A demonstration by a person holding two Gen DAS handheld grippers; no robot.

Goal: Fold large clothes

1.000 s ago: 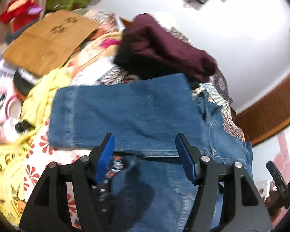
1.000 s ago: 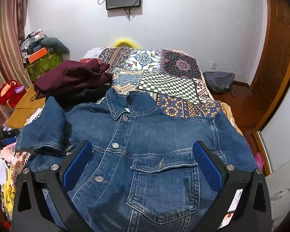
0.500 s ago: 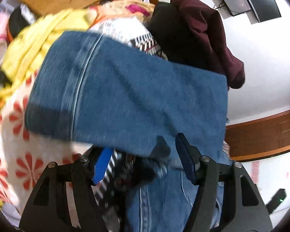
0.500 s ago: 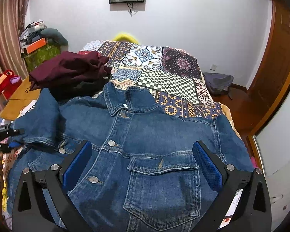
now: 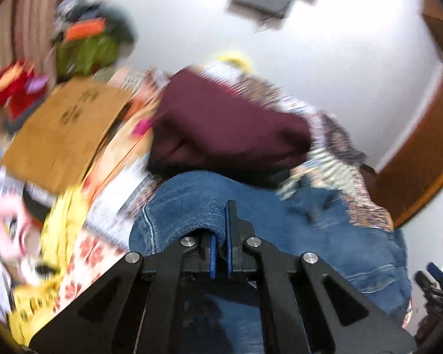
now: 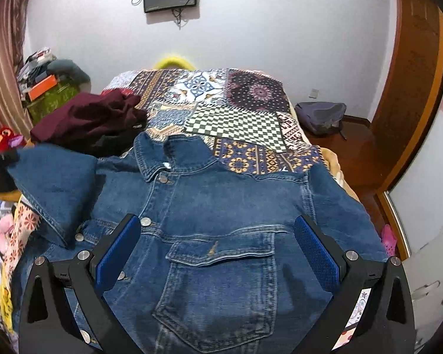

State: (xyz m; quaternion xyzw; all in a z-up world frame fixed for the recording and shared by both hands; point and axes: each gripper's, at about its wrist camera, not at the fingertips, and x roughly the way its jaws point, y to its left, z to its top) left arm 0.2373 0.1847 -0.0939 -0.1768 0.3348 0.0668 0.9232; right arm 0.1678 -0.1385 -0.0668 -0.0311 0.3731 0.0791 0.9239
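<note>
On top of the colourful patchwork bed cover (image 6: pixel 236 124): a big blue denim jacket with metal buttons (image 6: pixel 221 200), spread out front side up, filling the near end of that cover. Looks thick and heavy, not thin like a shirt. Bends, but slowly, and keeps a fold where pressed. Not slippery, not easy to break. Has hard seams, a hard collar and hard buttons that make lumps under a fold.

At the left edge of the bed cover, lifted off it: the jacket's sleeve (image 6: pixel 53 188), hanging in a stiff hump. Held there by the left claw (image 5: pixel 220 230), just now snapping together, squeezed tight on a fold of sleeve cloth between its blue pads. Good spot, probably, since the thick cuff end gives plenty to bite.

Above the near end of the bed cover, over the jacket's chest pocket (image 6: pixel 221 280): the right claw (image 6: pixel 215 247), spread wide apart, holding nothing, not touching the cloth as far as can be told.

Best places to grab, most likely: cuffs, shoulder seams, bottom hem. Needs a firm pinch and likely both claws for the big body fold, because of the weight.

Farther up the left side of the bed cover: a soft heap of dark red clothes (image 6: pixel 88 118), close to the collar, maybe in the way.
</note>
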